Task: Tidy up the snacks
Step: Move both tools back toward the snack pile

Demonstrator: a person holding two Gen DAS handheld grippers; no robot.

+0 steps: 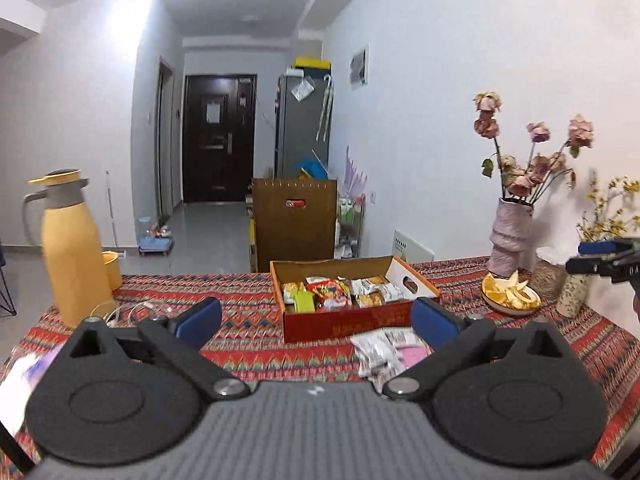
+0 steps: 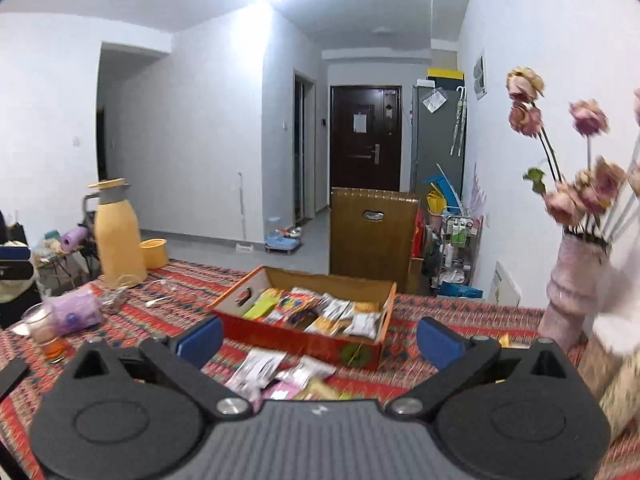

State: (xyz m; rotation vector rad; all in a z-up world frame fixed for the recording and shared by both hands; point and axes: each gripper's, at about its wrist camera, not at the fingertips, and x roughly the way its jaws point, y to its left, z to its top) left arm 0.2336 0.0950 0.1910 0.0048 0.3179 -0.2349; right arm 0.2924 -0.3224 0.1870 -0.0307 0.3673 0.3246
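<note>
An open red cardboard box (image 1: 344, 322) (image 2: 280, 334) stands on the patterned tablecloth, filled with several snack packets (image 1: 340, 292) (image 2: 320, 310). Loose white and pink packets (image 1: 384, 350) (image 2: 280, 372) lie on the cloth just in front of the box. My left gripper (image 1: 316, 318) hovers wide open above the near side of the table, with nothing between its blue pads. My right gripper (image 2: 318, 334) is likewise wide open and empty, held back from the box. The right gripper's side (image 1: 608, 262) shows at the right edge of the left wrist view.
A yellow thermos jug (image 1: 72, 248) (image 2: 120, 236) and yellow cup (image 1: 112, 268) stand at the table's left. A pink vase of dried roses (image 1: 510, 236) (image 2: 572, 288), a bowl of peels (image 1: 510, 296) and jars sit at the right. A glass (image 2: 44, 328) and purple pack (image 2: 76, 312) lie left.
</note>
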